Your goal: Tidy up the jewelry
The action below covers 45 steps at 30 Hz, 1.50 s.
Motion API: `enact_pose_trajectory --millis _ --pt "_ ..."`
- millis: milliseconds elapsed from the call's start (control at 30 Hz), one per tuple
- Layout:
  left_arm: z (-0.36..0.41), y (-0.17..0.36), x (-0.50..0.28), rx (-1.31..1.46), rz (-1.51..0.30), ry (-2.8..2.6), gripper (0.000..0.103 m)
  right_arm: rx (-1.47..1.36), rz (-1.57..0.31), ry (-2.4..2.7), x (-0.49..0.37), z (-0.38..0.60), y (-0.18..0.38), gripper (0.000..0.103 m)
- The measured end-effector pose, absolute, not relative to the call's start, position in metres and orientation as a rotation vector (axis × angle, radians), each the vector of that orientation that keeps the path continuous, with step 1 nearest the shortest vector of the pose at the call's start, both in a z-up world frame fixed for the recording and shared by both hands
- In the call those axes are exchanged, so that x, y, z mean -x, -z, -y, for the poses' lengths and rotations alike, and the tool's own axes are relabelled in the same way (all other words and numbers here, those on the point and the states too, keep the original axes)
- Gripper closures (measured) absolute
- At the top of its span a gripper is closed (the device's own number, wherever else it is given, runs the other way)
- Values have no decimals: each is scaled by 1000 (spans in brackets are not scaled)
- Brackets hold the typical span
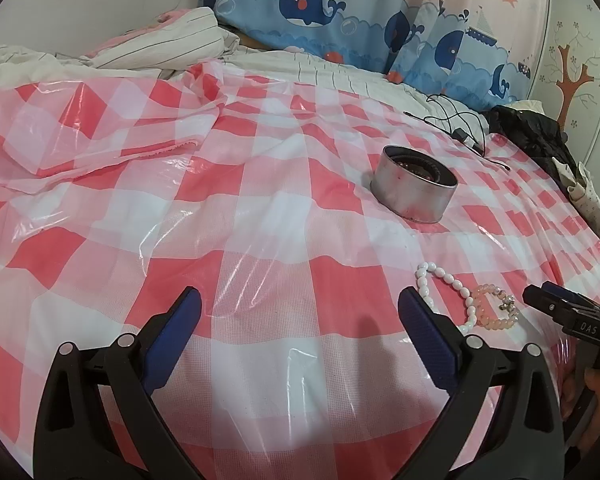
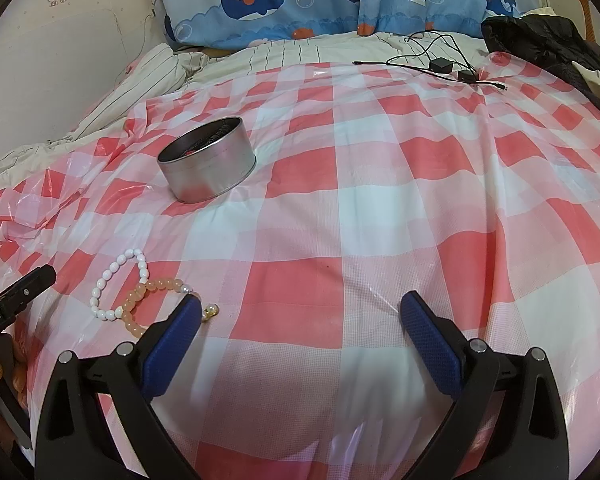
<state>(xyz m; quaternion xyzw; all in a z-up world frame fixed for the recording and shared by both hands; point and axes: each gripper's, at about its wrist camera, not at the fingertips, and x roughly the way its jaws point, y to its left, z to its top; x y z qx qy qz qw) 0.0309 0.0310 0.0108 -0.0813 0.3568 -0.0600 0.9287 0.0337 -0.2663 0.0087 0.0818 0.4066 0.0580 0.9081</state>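
Where the red-and-white checked plastic sheet (image 2: 300, 168) lies smooth over the bed, two bracelets rest side by side and touching: one of white oval beads (image 2: 118, 286) and one of round peach beads (image 2: 140, 304) with a small metal charm. In the right wrist view they sit at lower left of the frame, the peach bracelet partly hidden behind the left finger of the right claw (image 2: 300, 318). In the left wrist view the white bracelet (image 1: 446, 290) and the peach bracelet (image 1: 494, 308) lie at lower right, just beyond the right finger of the left claw (image 1: 300, 306).

One round metal tin (image 2: 208, 168), lidless, stands on the sheet well apart from the bracelets, above them in the frame; something dark lies inside it, too indistinct to name. The same tin (image 1: 414, 190) shows right of centre in the left wrist view.

Both claws are spread wide and hold nothing, each with two blue-padded fingers hovering over bare sheet. The right claw's tip (image 1: 556, 308) shows at the right edge of the left wrist view, near the peach bracelet.

Further off, black cables with two small black adapters (image 2: 440, 62) lie at upper right, beside one heap of black clothing (image 2: 540, 40). A striped duvet (image 2: 148, 76) is bunched at upper left, and whale-print fabric (image 2: 300, 0) runs along the top.
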Motion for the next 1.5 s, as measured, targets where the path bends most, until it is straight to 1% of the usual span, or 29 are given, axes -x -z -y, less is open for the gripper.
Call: enact_pose_trajectory --millis 733,867,933,1000,1100,1200,1233,1267,1333,1367,1400,1433,1467,1500 --pt "-28 -12 -33 156 -738 114 8 -163 -841 -116 -34 266 -9 8" --pt "-28 -26 -17 143 -647 153 8 -148 -824 -81 -31 265 -14 8" --pt "-21 -36 -10 100 -611 222 8 -138 -776 -90 -22 262 -24 8" --pt "-7 -43 -9 14 -612 295 8 -101 -731 -152 -12 250 -35 8" --pt "20 -44 -8 -131 -620 373 8 -37 -738 -246 -11 228 -37 8" --pt "33 -39 -15 -158 -644 405 8 -5 -746 -278 -13 218 -35 9" --pt "38 -38 -19 -155 -654 409 9 -6 -751 -277 -14 217 -34 12" --pt "40 -36 -23 -150 -668 421 12 -10 -758 -278 -15 216 -33 24" --pt "50 -33 -35 -166 -710 440 27 -17 -796 -276 -23 218 -29 31" --pt "56 -29 -40 -183 -735 437 29 -10 -824 -272 -28 217 -25 33" --pt "61 -24 -47 -198 -762 435 34 -5 -847 -272 -31 215 -21 34" --pt "64 -17 -54 -213 -807 450 47 6 -881 -282 -38 213 -17 38" --pt "67 -10 -58 -237 -850 462 58 26 -905 -288 -42 208 -13 48" --pt "72 -6 -59 -261 -866 466 74 57 -918 -306 -44 203 -11 55"
